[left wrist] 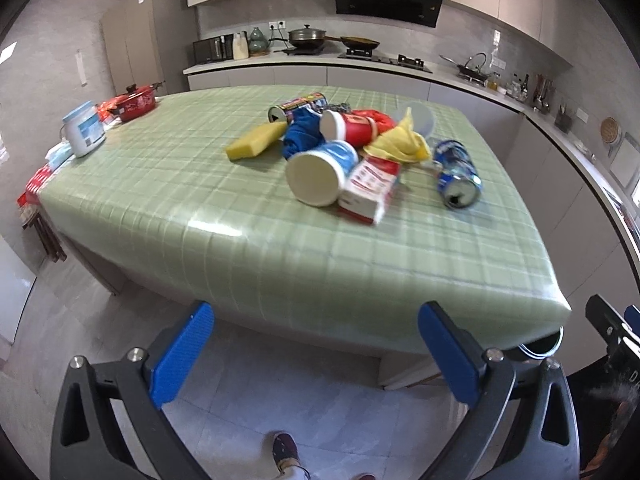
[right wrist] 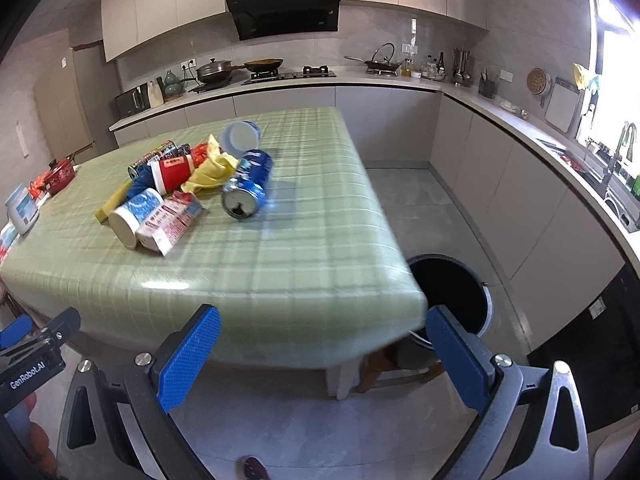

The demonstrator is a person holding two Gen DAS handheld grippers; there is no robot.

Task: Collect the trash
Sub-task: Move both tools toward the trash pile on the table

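Observation:
A heap of trash lies mid-table on the green checked cloth: a yellow sponge, a blue-and-white cup on its side, a red-and-white carton, a red cup, yellow cloth, a dark tin and a crushed blue can. The blue can, carton and cup also show in the right wrist view. A black-lined bin stands beside the table's near right corner. My left gripper and right gripper hang open and empty before the table's front edge.
A red pot and a white tub stand at the table's left end. Kitchen counters with pans run along the back and right walls. Grey tiled floor lies between table and cabinets. A shoe shows below.

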